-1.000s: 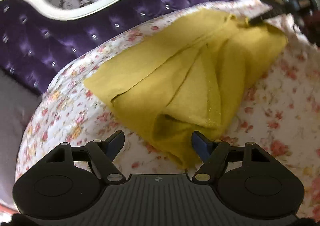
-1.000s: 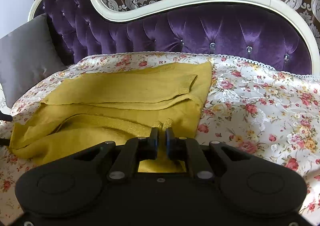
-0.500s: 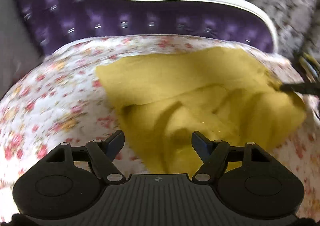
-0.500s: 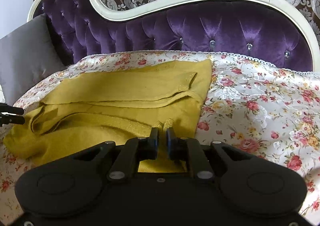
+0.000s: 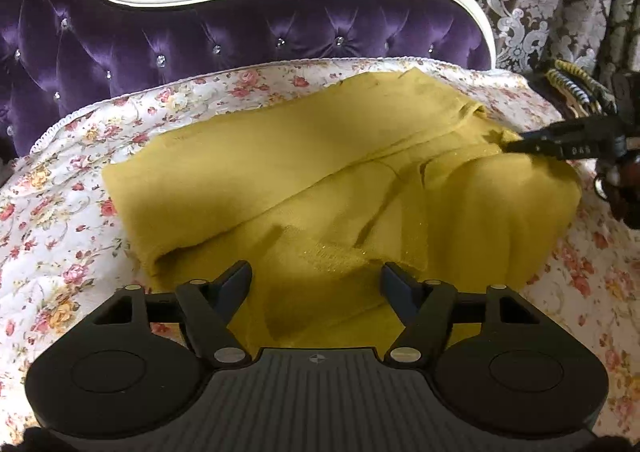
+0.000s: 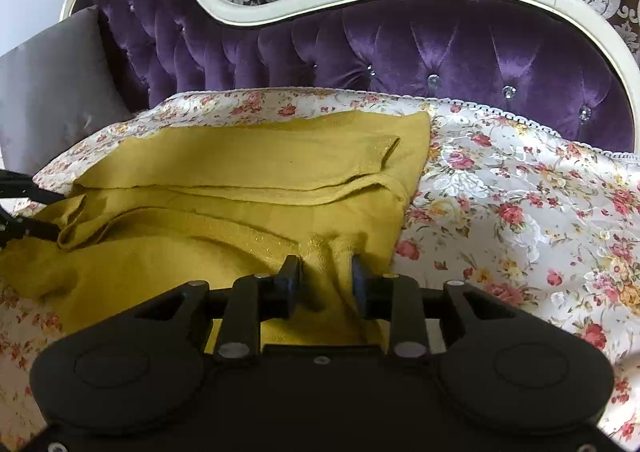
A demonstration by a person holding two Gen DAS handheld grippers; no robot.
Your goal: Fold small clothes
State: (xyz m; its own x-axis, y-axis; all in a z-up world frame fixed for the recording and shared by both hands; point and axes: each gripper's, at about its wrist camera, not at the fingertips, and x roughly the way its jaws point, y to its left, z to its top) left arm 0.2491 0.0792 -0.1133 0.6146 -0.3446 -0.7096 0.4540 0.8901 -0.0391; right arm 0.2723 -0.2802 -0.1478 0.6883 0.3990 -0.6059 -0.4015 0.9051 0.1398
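Yellow cloth [image 5: 304, 180] lies folded on the floral cover [image 5: 60, 220].
Left claw [image 5: 316, 278] is closing, set wide over the near edge; right claw [image 6: 326, 278] is opening, a fabric ridge between its pads.

- The mustard-yellow garment [image 5: 320, 180] [image 6: 248, 188] lies partly folded on the floral bedcover [image 5: 60, 212], just before the purple headboard.
- Several layers overlap, with long creases running across it.
- A glittery hem band crosses its near part.
- Its near edge is bunched and rumpled.
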